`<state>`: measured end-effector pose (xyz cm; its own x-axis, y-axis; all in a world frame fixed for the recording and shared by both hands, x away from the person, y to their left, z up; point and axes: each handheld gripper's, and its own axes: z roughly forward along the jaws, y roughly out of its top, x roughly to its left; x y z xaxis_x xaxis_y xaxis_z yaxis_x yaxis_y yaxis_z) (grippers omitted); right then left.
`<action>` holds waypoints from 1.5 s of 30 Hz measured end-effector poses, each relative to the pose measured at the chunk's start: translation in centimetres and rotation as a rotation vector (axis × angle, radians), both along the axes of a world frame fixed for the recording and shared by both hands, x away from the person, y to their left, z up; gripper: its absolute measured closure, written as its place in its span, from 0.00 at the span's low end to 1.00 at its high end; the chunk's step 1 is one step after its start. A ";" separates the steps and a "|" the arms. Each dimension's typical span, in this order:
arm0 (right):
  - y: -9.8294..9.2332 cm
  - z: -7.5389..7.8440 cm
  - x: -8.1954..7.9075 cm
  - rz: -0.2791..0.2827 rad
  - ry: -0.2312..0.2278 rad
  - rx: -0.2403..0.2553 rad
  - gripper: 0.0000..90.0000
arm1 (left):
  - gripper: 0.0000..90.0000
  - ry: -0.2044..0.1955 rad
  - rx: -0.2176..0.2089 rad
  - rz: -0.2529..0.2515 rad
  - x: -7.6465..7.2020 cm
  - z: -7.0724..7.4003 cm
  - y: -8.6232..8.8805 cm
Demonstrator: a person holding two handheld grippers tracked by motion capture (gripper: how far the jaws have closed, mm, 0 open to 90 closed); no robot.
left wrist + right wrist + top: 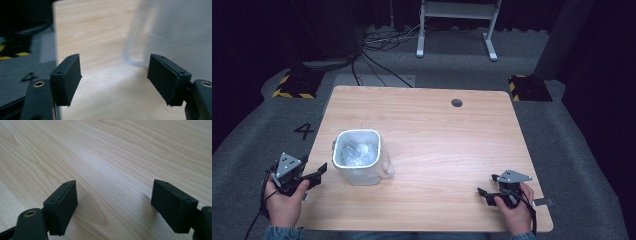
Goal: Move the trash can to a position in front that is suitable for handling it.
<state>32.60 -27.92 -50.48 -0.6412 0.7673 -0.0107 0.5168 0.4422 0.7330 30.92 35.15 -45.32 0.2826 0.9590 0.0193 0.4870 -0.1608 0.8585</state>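
Wood-grain table (437, 130), white squarish bin (357, 156) (plastic-lined).

A light wooden table (437, 130) carries a white plastic-lined bin (358, 156) at the frame's centre left.

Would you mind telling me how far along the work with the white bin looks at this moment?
Nothing looks started. The white bin stands upright on the table, lined with a clear bag and holding something crumpled; what it is, I cannot tell. Nothing is in hand: the left gripper and the right gripper are both open and empty, with the bin beside the left one. The whole job seems left.
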 end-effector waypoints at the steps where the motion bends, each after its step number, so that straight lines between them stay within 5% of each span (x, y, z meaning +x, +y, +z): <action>1: 0.0 0.0 0.0 0.001 0.000 0.000 0.24 | 0.30 0.004 -0.001 -0.002 0.4 -0.2 0.0; 8: 0.0 0.0 0.0 0.001 0.000 0.001 0.24 | 0.32 -0.006 -0.020 -0.023 2.5 -0.9 -0.5; 15: 0.0 0.0 0.0 0.002 0.000 -0.001 0.24 | 0.32 0.030 -0.066 -0.104 3.0 -1.5 -2.8; 20: 0.0 0.0 0.0 0.002 0.000 0.000 0.24 | 0.36 0.019 -0.019 -0.108 2.6 -1.4 -4.4; 32: 0.1 0.0 0.0 -0.002 0.000 0.002 0.23 | 0.36 0.023 0.007 -0.194 2.5 -1.3 -8.1; 39: 0.1 0.0 0.0 -0.002 0.000 0.001 0.23 | 0.36 0.004 0.073 -0.215 1.7 -0.6 -10.5; 45: 0.1 0.0 0.0 -0.002 0.000 0.002 0.23 | 0.35 0.003 0.063 -0.260 1.6 -0.5 -12.3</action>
<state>32.65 -27.79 -50.49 -0.6396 0.7686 -0.0094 0.5179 0.4400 0.7336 32.49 22.82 -45.78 0.5194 0.8512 0.0755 0.4245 -0.3337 0.8417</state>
